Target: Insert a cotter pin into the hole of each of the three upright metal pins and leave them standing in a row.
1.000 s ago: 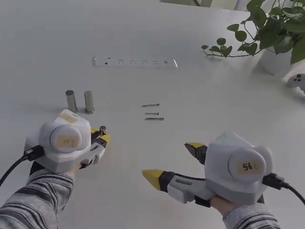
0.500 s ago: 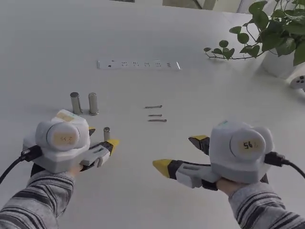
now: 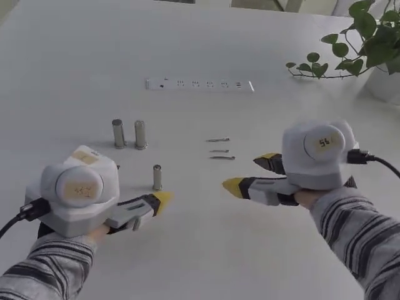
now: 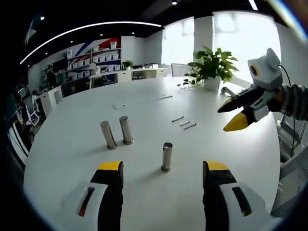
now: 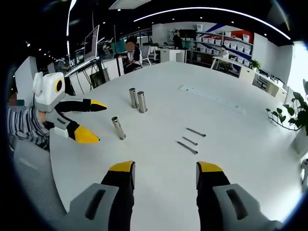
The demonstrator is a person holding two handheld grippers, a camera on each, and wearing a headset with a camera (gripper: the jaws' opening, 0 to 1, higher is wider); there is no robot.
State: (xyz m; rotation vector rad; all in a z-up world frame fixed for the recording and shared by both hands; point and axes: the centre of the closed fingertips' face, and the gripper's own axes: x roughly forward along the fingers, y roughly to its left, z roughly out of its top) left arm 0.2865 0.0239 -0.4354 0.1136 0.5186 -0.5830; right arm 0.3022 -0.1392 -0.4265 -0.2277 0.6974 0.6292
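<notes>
Two upright metal pins (image 3: 118, 133) (image 3: 140, 134) stand side by side at the left. A third metal pin (image 3: 157, 177) stands alone, nearer and slightly to their right. In the left gripper view this third pin (image 4: 166, 156) rises just ahead of my open left gripper (image 4: 163, 167), and nothing touches it. Three cotter pins (image 3: 220, 150) lie flat in a short stack at the table's middle. My right gripper (image 3: 250, 174) hovers open just in front of and right of them, holding nothing. The cotter pins (image 5: 190, 139) lie ahead of its jaws.
A white power strip (image 3: 199, 84) lies across the far middle of the white table (image 3: 206, 250). A potted plant (image 3: 369, 37) stands at the far right corner. Bare tabletop lies between the two grippers.
The left gripper has let go of the third metal pin and drawn back, leaving it standing free. The right gripper has moved forward, closer to the cotter pins.
</notes>
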